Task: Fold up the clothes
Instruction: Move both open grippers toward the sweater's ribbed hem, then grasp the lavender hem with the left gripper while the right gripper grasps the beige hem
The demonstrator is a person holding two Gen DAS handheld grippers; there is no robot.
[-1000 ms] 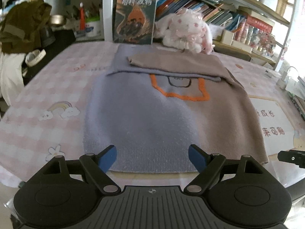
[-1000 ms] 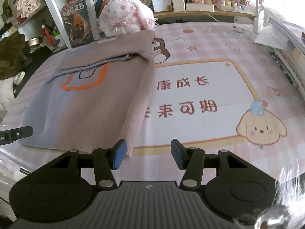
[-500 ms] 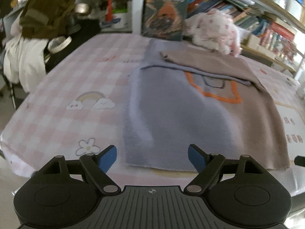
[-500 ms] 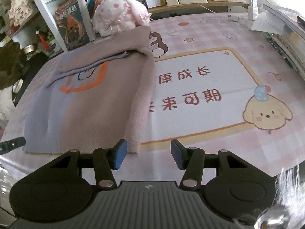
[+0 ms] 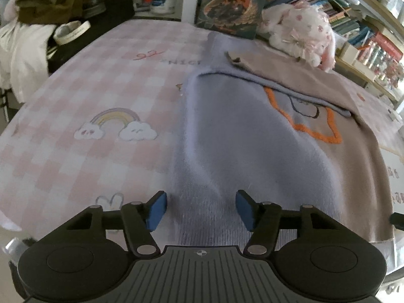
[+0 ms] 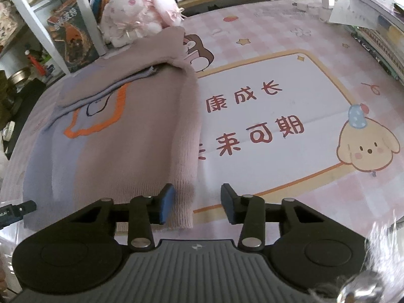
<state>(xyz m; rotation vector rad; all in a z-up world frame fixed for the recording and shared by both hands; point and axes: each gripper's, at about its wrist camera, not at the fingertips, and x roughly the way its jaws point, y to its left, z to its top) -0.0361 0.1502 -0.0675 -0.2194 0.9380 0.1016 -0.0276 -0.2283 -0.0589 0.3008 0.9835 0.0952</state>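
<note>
On the left, our left gripper (image 5: pixel 200 210) hung low over the near left corner of the lavender and beige knitted sweater with an orange outlined patch (image 5: pixel 252 151), which lay flat on the pink checked tabletop (image 5: pixel 101 88), its sleeves already folded across the top. The jaws had just been closing, the hem corner lay between the blue pads (image 5: pixel 156 210), but they did not yet press on it. Further right, our right gripper (image 6: pixel 197 203) stood at the beige near right corner of the same sweater (image 6: pixel 121 151); its jaws had also just been narrowing, with the ribbed edge between them and a gap left on the far pad's side. We judged the step to be grasping the bottom hem at both corners; next would be closing fully on the knit and carrying the hem toward the collar, near the pink plush rabbit (image 6: pixel 136 15). The hem right under each gripper body was hidden, and the left view was blurred.
</note>
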